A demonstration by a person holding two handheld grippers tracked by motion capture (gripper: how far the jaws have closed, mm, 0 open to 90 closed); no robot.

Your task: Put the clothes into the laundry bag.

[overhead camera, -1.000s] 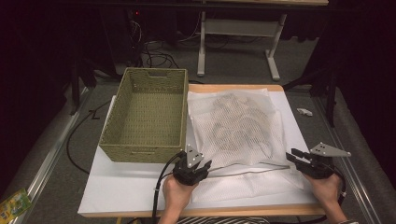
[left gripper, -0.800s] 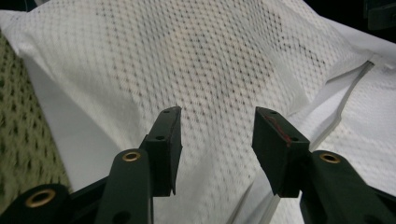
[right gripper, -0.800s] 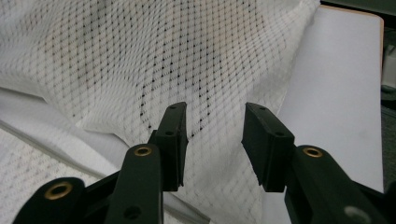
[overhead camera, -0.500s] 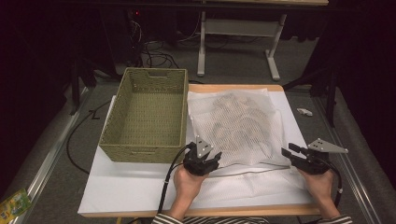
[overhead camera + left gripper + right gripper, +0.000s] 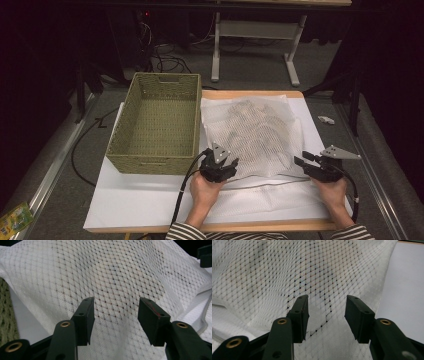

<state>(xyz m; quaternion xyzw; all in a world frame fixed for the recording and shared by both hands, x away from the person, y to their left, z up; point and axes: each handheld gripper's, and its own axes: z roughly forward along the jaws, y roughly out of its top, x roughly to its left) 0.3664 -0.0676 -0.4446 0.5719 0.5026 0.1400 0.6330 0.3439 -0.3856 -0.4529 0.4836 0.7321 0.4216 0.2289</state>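
Near edge of table: the person's two hands come in from the bottom, striped sleeves at the wrists, each holding a gripper.

Left gripper (image 5: 224, 161) sits at the near left corner of the white mesh bag (image 5: 252, 135). Jaws apart with a clear gap, nothing pinched; they have just been opening. In the left gripper view the mesh lies under and beyond the spread pads (image 5: 86, 316), not clamped between them.

Right gripper (image 5: 304, 161) is at the bag's near right corner, jaws pointing left toward the mesh. Also spread and released, having just been opening; in the right gripper view the netting shows through the gap, pads clear of it.

The mesh bag lies flat on the white sheet (image 5: 140, 200) covering the table, dark shapes showing faintly through the netting. A flatter white flap extends toward the person.

Left of the bag, just beside it: a green woven basket (image 5: 159, 127).

Farther back: floor, cables, a table frame.
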